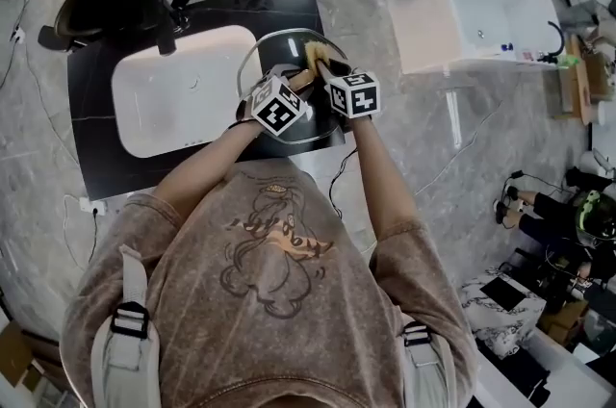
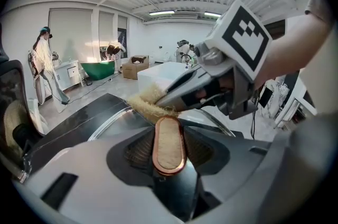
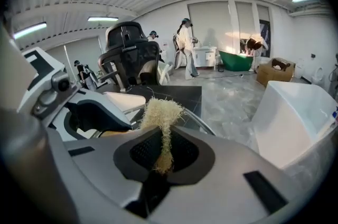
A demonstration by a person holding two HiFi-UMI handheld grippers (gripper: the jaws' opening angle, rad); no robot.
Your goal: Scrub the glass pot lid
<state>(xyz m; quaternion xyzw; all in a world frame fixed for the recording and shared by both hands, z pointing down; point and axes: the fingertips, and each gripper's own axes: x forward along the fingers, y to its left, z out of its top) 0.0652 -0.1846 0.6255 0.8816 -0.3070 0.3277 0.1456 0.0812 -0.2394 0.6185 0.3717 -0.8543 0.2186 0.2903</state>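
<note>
As left claw [image 2: 169,151] grips lid knob [image 2: 168,137], loofah [image 2: 144,103] just beyond

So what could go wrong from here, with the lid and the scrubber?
The left gripper holds the round glass pot lid only by its oval copper-rimmed handle; scrubbing pressure might twist it loose. The right gripper pinches just a thin end of the pale fibrous scrubber, which could slip out.
</note>
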